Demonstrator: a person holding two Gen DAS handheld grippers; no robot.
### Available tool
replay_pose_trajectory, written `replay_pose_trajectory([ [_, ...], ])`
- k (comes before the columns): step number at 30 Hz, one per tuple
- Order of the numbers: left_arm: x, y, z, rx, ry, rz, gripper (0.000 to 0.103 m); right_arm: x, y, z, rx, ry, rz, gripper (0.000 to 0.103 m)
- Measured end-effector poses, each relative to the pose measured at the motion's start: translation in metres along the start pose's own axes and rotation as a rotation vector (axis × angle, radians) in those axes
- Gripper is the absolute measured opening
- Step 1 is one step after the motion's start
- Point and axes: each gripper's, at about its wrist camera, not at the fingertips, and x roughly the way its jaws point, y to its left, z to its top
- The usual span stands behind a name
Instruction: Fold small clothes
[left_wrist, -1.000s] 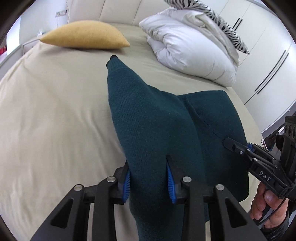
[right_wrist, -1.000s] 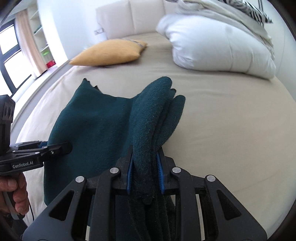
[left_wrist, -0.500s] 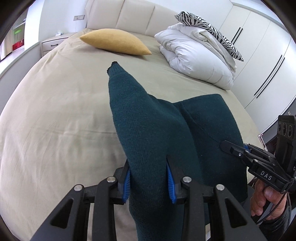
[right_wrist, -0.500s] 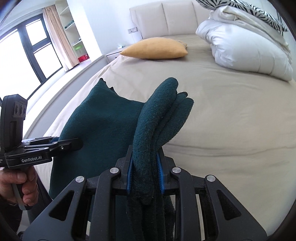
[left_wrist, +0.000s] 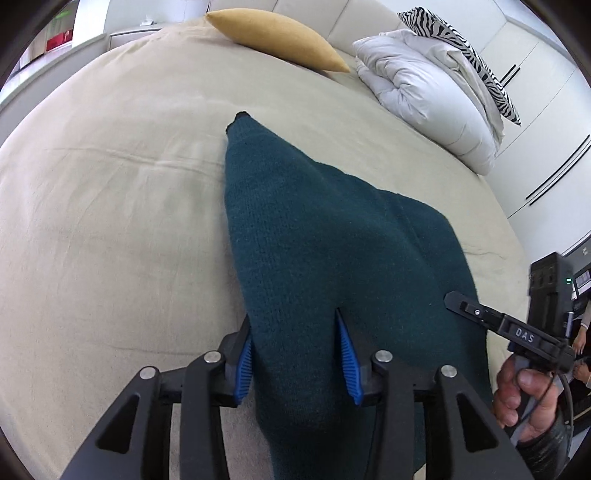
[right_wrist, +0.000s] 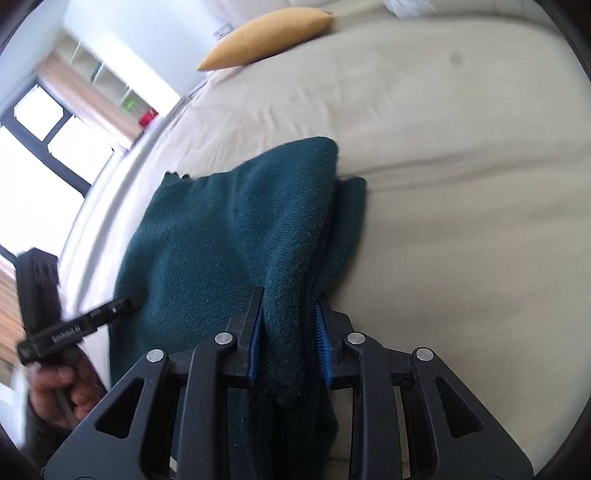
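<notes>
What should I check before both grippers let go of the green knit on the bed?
1. Left gripper has knit between its pads; jaws have just been opening: ok.
2. Right gripper pads press bunched layers: ok.
3. Far corner of knit down on the bed sheet: ok.
4. Folded edges aligned: cannot tell, the right wrist view is blurred.
5. Yellow cushion and white duvet apart from knit: ok.
6. Near end fully lying on the bed: cannot tell.

The knit garment (left_wrist: 332, 258) lies on the bed (left_wrist: 110, 221) near its foot; behind it the cushion (left_wrist: 277, 37) (duvet (left_wrist: 424, 92) to its right).
</notes>
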Motion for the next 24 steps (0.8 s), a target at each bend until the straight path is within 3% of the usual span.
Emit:
replay_pose_trajectory([
  [2, 0.003, -0.002, 0.0, 0.02, -0.001, 0.009, 0.047, 0.005, -0.014, -0.002, 0.054, -0.003, 0.06, 0.025],
  [8, 0.007, 0.008, 0.0, 0.005, -0.006, -0.017, 0.056, 0.008, -0.016, -0.014, 0.035, -0.027, 0.085, 0.025],
  [11, 0.004, 0.008, -0.003, -0.003, -0.01, -0.019, 0.056, 0.003, -0.02, -0.024, 0.047, -0.029, 0.098, 0.026],
  [19, -0.02, 0.012, -0.011, -0.05, -0.075, -0.028, 0.055, -0.032, -0.016, -0.021, 0.069, -0.049, 0.043, 0.034],
  [24, -0.063, 0.011, -0.015, -0.029, -0.221, 0.026, 0.055, -0.071, -0.012, -0.021, 0.043, -0.14, -0.03, 0.034],
])
